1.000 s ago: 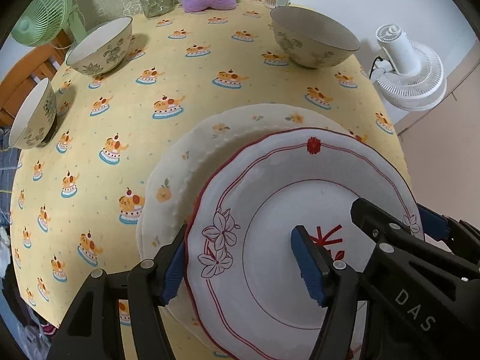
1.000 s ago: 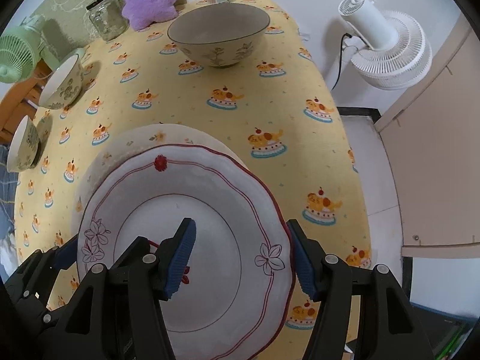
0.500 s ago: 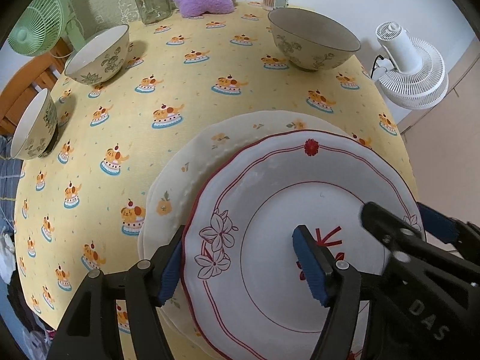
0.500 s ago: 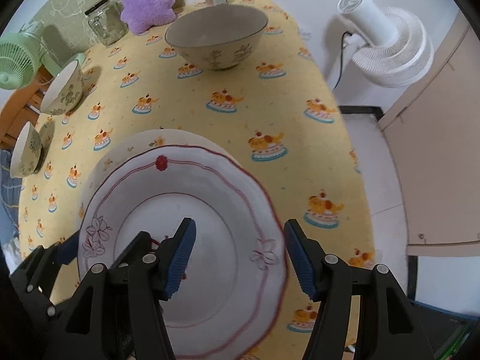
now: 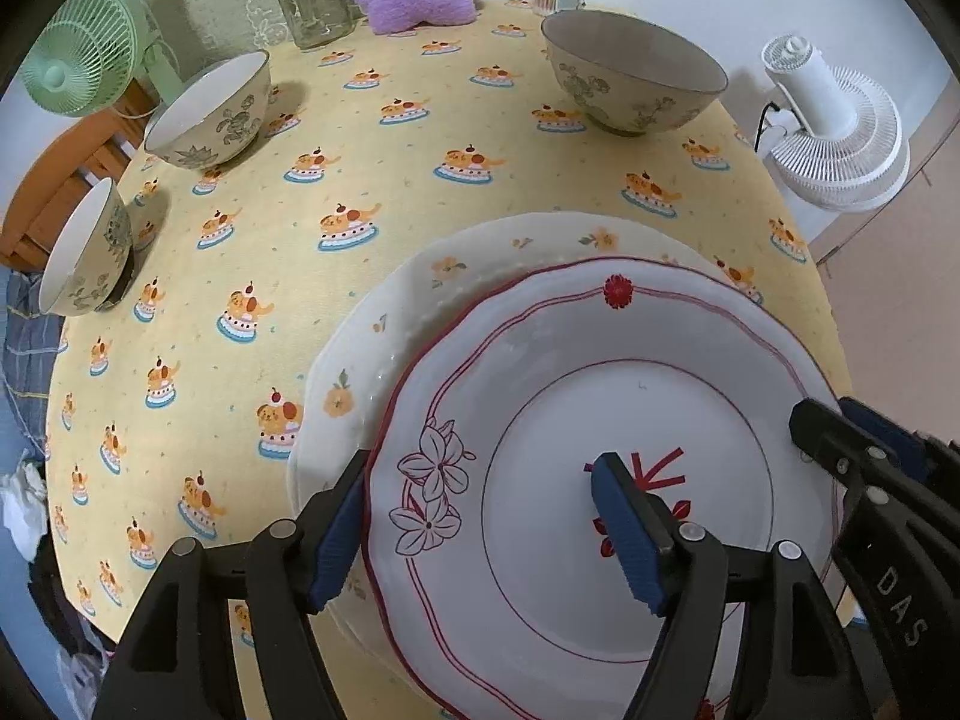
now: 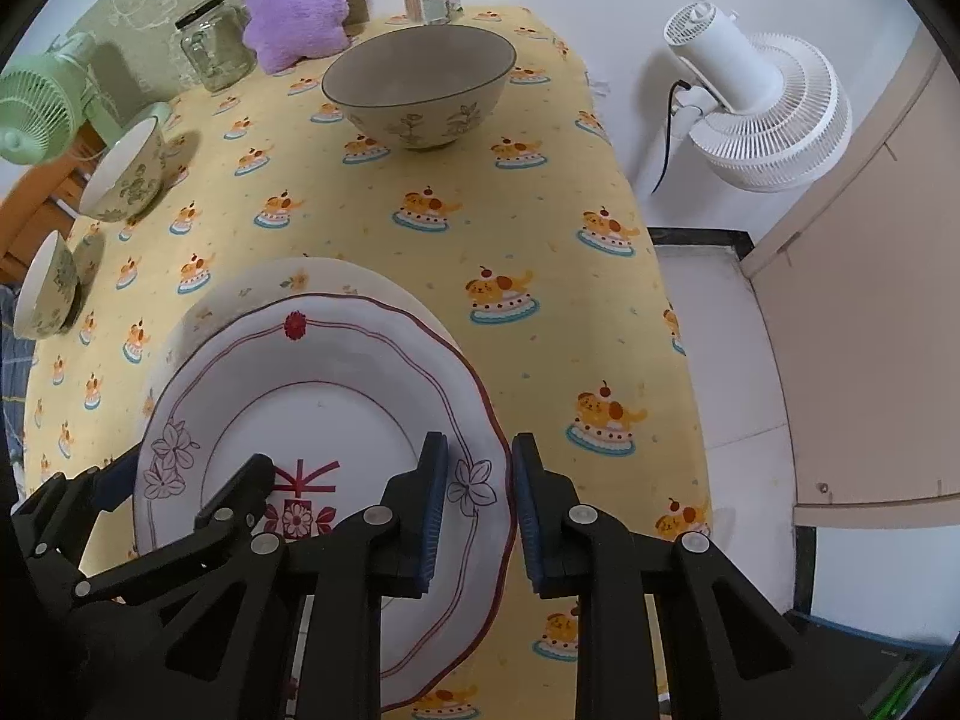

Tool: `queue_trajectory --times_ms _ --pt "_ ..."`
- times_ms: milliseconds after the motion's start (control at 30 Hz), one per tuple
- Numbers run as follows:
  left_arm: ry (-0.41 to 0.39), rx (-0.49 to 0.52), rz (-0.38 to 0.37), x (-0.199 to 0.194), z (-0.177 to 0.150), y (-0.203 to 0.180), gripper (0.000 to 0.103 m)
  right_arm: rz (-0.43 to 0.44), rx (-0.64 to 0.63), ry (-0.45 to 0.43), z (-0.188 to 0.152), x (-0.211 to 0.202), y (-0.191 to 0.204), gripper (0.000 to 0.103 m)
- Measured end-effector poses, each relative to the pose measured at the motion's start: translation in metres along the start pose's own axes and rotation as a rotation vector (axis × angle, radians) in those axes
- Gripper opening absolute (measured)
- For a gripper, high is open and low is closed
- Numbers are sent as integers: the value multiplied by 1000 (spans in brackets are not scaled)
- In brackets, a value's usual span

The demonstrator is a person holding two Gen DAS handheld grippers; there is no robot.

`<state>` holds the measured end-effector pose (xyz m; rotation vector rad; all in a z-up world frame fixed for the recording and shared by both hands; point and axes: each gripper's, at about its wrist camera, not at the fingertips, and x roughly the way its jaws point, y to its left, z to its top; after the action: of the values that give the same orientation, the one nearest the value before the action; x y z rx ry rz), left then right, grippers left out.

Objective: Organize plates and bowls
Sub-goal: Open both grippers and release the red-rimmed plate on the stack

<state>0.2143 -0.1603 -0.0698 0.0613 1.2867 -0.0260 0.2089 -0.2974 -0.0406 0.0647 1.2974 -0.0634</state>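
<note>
1. Reviewing both wrist views, I find the red-rimmed plate [image 5: 600,420] lying on the floral plate [image 5: 384,354], offset toward the near right edge of the tabletop [image 5: 372,168].
2. My right hand-held gripper [image 6: 477,498] has just been closing; its blue pads now straddle the plate's right rim with only a narrow gap. I cannot tell whether they press on the rim.
3. My left hand-held gripper [image 5: 474,528] has just been opening. It stands wide across the plate's left rim, one pad outside the edge and one over the well, pressing on nothing.
4. Risk: glazed ceramic is smooth and hard, and the scalloped rim is thin. In my judgement, a pinch on one side alone could let the plate pivot or slip out.
5. Risk: the stack sits close to the tabletop edge; dragging the upper plate nearward could tip it off.
6. Risk: a lifted rim may scrape or shift the floral plate beneath, whose beaded border gives uneven seating.
7. The large bowl [image 6: 420,84] stands far, and two smaller bowls [image 5: 207,114] [image 5: 84,252] far left, all round, deep and floral-patterned, well apart from the plates.
</note>
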Motion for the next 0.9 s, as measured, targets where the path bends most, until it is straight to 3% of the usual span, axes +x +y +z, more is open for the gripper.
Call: queue_trajectory --times_ms 300,633,900 --pt "0 43 78 0 -4 -11 78 63 7 19 -4 1 -2 25" --pt "-5 32 74 -3 -7 -4 78 48 -28 -9 2 2 6 25" --pt "-7 -35 57 -6 -6 21 78 37 -52 -9 11 13 18 28"
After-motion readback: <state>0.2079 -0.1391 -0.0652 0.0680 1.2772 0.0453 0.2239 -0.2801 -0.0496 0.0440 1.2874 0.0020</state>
